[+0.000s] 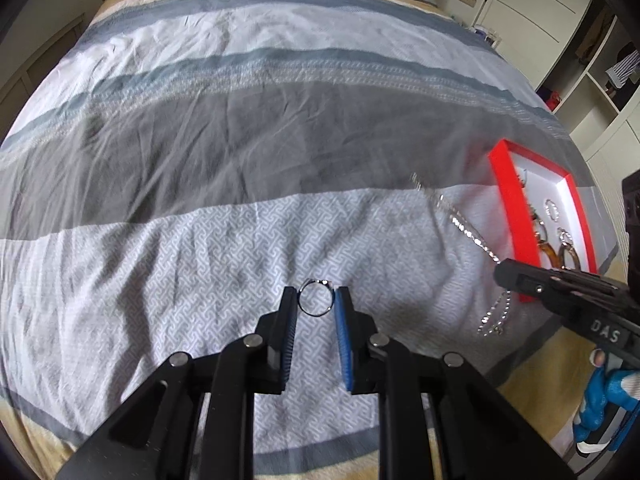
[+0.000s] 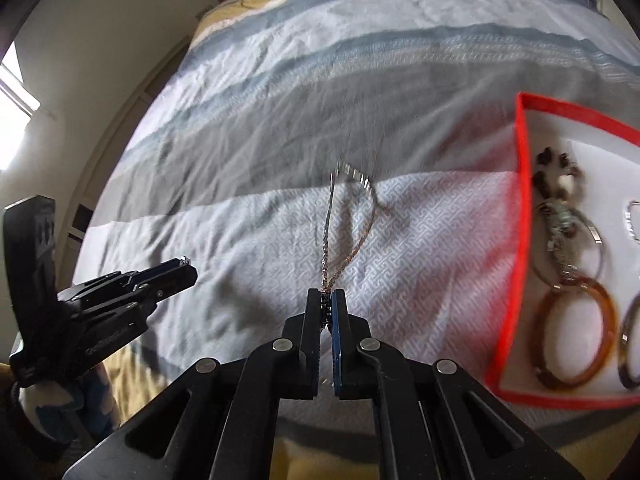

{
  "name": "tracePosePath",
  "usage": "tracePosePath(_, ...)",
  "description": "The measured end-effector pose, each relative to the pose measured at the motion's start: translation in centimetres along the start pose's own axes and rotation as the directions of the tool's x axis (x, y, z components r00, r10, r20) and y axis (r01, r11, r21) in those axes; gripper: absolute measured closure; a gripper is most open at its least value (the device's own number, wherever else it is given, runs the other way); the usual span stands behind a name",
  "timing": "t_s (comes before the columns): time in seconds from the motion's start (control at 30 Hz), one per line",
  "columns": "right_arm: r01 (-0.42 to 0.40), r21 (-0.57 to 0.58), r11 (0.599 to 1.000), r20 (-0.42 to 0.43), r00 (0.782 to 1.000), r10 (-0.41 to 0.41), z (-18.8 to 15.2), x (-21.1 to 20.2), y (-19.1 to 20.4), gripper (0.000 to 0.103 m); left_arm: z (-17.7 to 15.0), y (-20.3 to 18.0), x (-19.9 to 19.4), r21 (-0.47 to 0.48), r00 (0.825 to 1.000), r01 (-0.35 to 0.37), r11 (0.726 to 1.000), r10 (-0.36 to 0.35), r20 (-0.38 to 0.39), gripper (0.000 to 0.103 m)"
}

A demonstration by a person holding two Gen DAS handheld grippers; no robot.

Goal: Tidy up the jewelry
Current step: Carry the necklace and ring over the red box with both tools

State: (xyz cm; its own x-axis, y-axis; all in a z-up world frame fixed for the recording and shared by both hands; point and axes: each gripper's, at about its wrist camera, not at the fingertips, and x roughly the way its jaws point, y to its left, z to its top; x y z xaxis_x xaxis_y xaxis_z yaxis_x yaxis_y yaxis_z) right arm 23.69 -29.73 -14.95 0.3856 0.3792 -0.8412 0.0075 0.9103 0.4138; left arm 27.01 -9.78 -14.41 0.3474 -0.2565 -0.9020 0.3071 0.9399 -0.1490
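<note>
My left gripper is shut on a small silver ring, held between its pads above the bedspread. It also shows at the left of the right wrist view. My right gripper is shut on a sparkling silver chain that hangs in a loop from its pads over the bed. The chain also shows in the left wrist view, next to the right gripper. A red tray with a white floor lies to the right and holds bangles, rings and beaded pieces.
The bed has a striped grey, white and tan cover. The tray sits near the bed's right edge. White cupboards and shelves stand beyond the bed on the right. A wall and window are on the left.
</note>
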Motion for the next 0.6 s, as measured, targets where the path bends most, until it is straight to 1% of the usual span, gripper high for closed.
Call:
tracePosePath(0.17,-0.015,0.003,1.000,0.054,0.998,0.015,-0.1,-3.8,0.6,0.098,0.6,-1.0,-2.4,0.026,1.000,0.004,1.000,-0.005,0.023,0.086)
tracePosePath(0.33,-0.029,0.013,1.000,0.109,0.994,0.027,-0.2,-7.7,0.6,0.098,1.3,-2.7,-4.5,0.073,0.999,0.016,0.997,-0.019,0.044,0.086)
tracePosePath(0.47,-0.032,0.029,0.999,0.149,0.989,0.027,-0.4,-10.5,0.1,0.098,1.9,-5.0,-5.7,0.110,0.997,0.037,0.993,-0.044,0.058,0.086)
tracePosePath(0.6,-0.024,0.051,0.998,0.185,0.983,0.014,-0.8,-13.2,-1.4,0.098,2.6,-8.2,-6.3,0.152,0.995,0.064,0.986,-0.075,0.067,0.086)
